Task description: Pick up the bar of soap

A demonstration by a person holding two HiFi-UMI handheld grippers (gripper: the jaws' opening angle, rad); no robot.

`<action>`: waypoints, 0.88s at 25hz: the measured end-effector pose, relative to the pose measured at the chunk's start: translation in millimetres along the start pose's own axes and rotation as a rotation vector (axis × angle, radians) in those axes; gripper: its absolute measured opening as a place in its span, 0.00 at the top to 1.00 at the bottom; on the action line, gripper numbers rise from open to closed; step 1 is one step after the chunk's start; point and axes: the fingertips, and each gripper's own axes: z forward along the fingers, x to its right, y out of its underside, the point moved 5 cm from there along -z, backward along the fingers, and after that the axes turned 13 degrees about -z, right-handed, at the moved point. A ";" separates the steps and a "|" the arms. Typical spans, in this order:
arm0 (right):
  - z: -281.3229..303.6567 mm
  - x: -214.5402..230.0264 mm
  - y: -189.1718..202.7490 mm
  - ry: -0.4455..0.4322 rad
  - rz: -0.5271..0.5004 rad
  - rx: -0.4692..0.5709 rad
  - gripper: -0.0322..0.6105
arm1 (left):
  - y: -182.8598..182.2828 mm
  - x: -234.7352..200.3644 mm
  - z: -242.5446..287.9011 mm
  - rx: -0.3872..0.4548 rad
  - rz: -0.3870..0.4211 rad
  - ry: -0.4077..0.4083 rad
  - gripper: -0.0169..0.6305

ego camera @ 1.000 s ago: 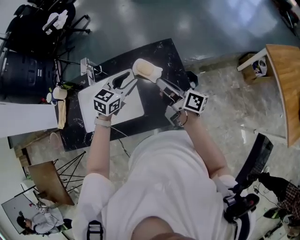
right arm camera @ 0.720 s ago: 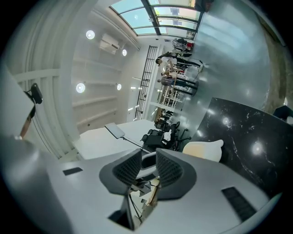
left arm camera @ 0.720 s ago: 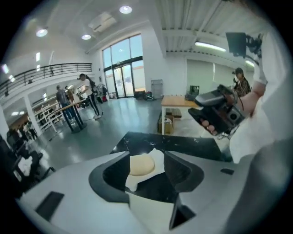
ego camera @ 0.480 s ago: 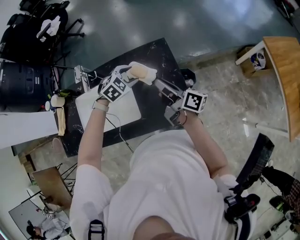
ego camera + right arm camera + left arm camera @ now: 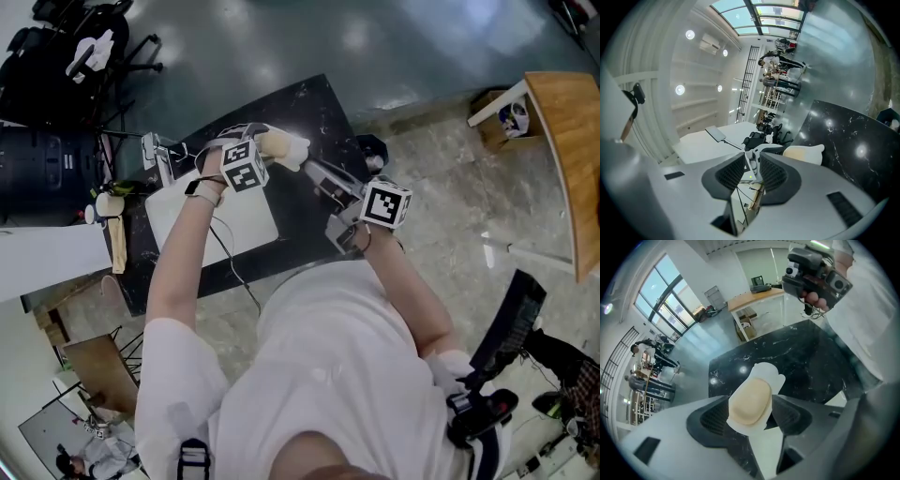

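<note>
A beige bar of soap (image 5: 277, 143) lies on a white dish (image 5: 296, 150) at the far side of the black marble table (image 5: 314, 108). My left gripper (image 5: 263, 148) points steeply down over it. In the left gripper view the soap (image 5: 750, 401) and dish (image 5: 765, 373) sit between the jaws, which have just been opening and stand wide, pads apart from the soap. My right gripper (image 5: 314, 170) reaches in from the right. Its jaws (image 5: 753, 157) stand a narrow slit apart with nothing between them, and the dish (image 5: 806, 153) lies just beyond one tip.
A white board (image 5: 220, 217) lies on the table left of the dish, with a small metal stand (image 5: 155, 150) at its far corner. A wooden table (image 5: 567, 141) stands to the right. Black chairs (image 5: 84, 47) are at the upper left.
My left gripper has swung from above the white board up and right to the soap dish, rolling as it went. The right gripper has stayed where it was.
</note>
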 end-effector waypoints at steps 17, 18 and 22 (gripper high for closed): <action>5.0 7.3 0.5 0.023 0.017 0.003 0.79 | -5.7 -5.5 25.7 -0.194 0.224 0.209 0.50; 4.7 7.4 0.5 0.025 0.017 0.003 0.80 | -6.6 -5.2 25.6 -0.203 0.231 0.213 0.50; 6.2 7.5 -1.6 0.026 0.016 0.003 0.79 | -8.2 -3.2 25.3 -0.218 0.251 0.194 0.49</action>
